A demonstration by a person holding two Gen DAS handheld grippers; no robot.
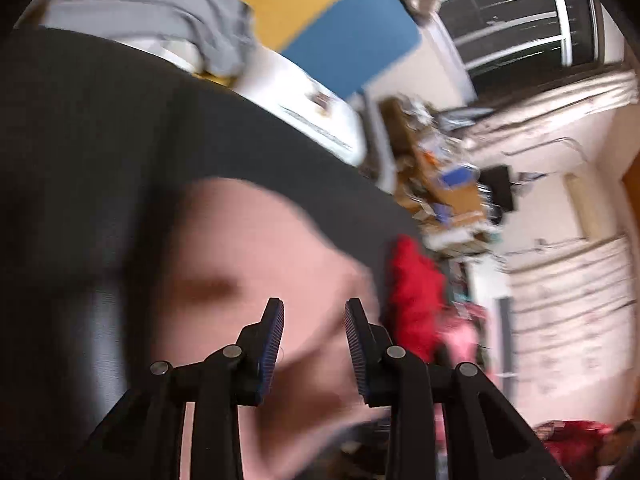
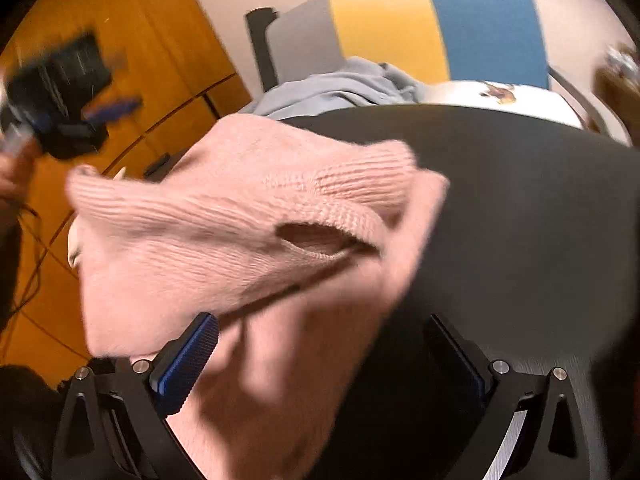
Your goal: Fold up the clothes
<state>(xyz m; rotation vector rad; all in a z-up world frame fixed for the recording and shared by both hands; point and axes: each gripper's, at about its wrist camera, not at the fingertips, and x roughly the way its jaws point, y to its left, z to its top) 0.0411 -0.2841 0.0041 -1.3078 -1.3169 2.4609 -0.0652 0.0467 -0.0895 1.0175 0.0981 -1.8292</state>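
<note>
Both grippers apart, nothing clamped: left gripper [image 1: 314, 312], right gripper [image 2: 324, 344] over pink sweater [image 2: 248, 216]. Blurry, but loose knit probably slumps off black table [image 2: 520, 200] edge.

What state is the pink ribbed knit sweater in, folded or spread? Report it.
Partly folded, not flat: the pink ribbed knit sweater lies bunched on the black table, one layer doubled over another, with a ribbed cuff opening showing.

A dark table [image 2: 520, 208] carries a pink knit sweater [image 2: 224, 232] (rumpled) and grey garment [image 2: 328, 88].
</note>
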